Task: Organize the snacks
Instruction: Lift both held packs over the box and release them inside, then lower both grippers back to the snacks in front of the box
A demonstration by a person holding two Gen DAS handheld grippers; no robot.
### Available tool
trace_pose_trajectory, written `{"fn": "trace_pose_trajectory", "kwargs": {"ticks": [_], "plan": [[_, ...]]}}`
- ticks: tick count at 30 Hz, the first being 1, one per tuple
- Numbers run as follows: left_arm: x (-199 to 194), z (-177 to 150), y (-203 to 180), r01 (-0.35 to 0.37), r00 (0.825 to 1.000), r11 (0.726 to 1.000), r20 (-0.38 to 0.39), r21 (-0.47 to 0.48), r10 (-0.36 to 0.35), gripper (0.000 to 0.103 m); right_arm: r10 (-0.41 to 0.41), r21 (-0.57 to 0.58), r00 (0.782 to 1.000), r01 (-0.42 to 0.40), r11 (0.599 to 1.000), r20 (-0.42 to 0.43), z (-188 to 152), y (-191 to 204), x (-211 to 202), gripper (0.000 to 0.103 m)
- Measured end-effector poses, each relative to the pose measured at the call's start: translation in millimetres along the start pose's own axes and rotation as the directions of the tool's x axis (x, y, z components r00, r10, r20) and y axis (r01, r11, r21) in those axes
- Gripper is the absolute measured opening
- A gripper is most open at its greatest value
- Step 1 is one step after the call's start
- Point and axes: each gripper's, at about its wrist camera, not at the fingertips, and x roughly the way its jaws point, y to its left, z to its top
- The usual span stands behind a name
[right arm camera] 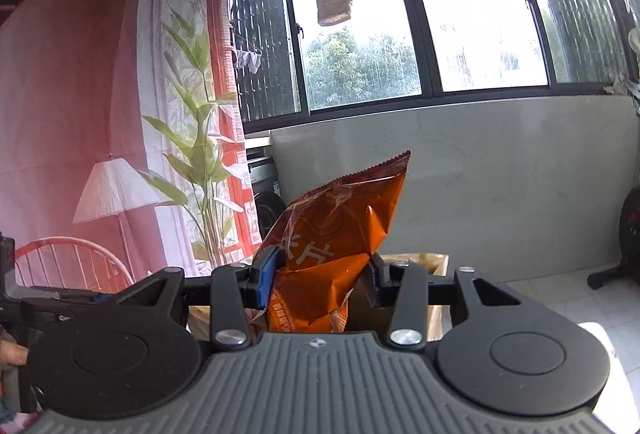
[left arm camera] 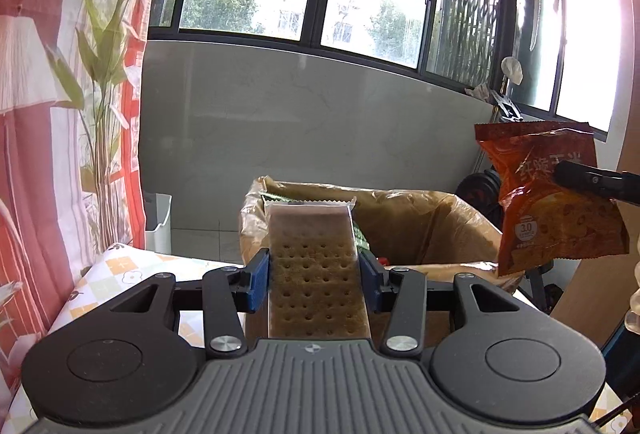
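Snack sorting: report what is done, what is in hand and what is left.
Done: a green packet already lies in the lined cardboard box. In hand: the left tool is shut on a clear-wrapped cracker pack, and the right tool is shut on an orange chip bag, both held up above the box. Left: getting these two into the box. Any other snacks are out of view.

A lined cardboard box (left arm camera: 440, 218) sits on the checked table (left arm camera: 120, 266).

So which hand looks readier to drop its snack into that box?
Probably the left. Its gripper holds the cracker pack pointing straight at the box. In the right gripper's view the orange bag hides most of the box.
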Motion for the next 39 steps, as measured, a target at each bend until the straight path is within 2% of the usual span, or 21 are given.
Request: {"fn": "trace_pose_trajectory", "kwargs": {"ticks": [4,8,10,13,16,17,18,19,20,21,25,30,32,39], "plan": [[31,33,-21,0.049,0.998,0.999,0.040,0.017,-0.050,0.049,-0.060,-0.102,0.997,0.054,0.993,-0.056,22,-8,57,0.045],[75,48,-40,0.101,0.995,0.995,-0.003,0.002,-0.101,0.049,-0.123,-0.160,0.978,0.096,0.982,-0.168,19,-16,113,0.045],[95,49,-48,0.104,0.994,0.995,-0.026,0.004,-0.104,0.049,-0.151,-0.182,0.956,0.106,0.978,-0.253,9,-20,135,0.045],[125,44,-62,0.112,0.992,0.994,-0.063,0.015,-0.110,0.049,-0.221,-0.266,0.899,0.123,0.956,-0.379,-9,-17,162,0.045],[159,38,-71,0.137,0.982,0.991,-0.130,0.003,-0.135,0.049,-0.215,-0.255,0.862,0.105,0.961,-0.459,-24,-20,180,0.047],[168,37,-74,0.143,0.979,0.990,-0.149,0.008,-0.140,0.050,-0.200,-0.248,0.859,0.089,0.965,-0.471,-27,-20,184,0.050],[173,35,-77,0.143,0.978,0.990,-0.159,0.014,-0.139,0.053,-0.192,-0.242,0.860,0.082,0.967,-0.474,-28,-21,186,0.054],[177,33,-79,0.138,0.978,0.990,-0.163,0.021,-0.133,0.057,-0.195,-0.238,0.859,0.088,0.967,-0.474,-28,-21,187,0.067],[182,33,-80,0.126,0.979,0.992,-0.162,0.025,-0.121,0.065,-0.191,-0.225,0.867,0.094,0.970,-0.461,-26,-22,184,0.077],[183,33,-80,0.123,0.981,0.992,-0.157,0.023,-0.118,0.069,-0.178,-0.208,0.877,0.092,0.974,-0.447,-24,-24,179,0.080],[175,30,-71,0.138,0.981,0.990,-0.137,0.013,-0.135,0.069,-0.147,-0.167,0.903,0.085,0.982,-0.404,-17,-27,161,0.079],[140,28,-59,0.115,0.988,0.993,-0.102,0.017,-0.112,0.069,-0.041,-0.056,0.958,0.026,0.998,-0.284,-14,-33,111,0.079],[121,26,-50,0.099,0.992,0.995,-0.084,0.022,-0.096,0.069,-0.022,-0.029,0.971,0.015,0.999,-0.239,-16,-35,93,0.079],[57,8,-11,0.042,0.998,0.999,-0.053,0.001,-0.042,0.069,-0.029,0.032,0.984,0.036,0.999,-0.177,-44,-43,39,0.079]]}}
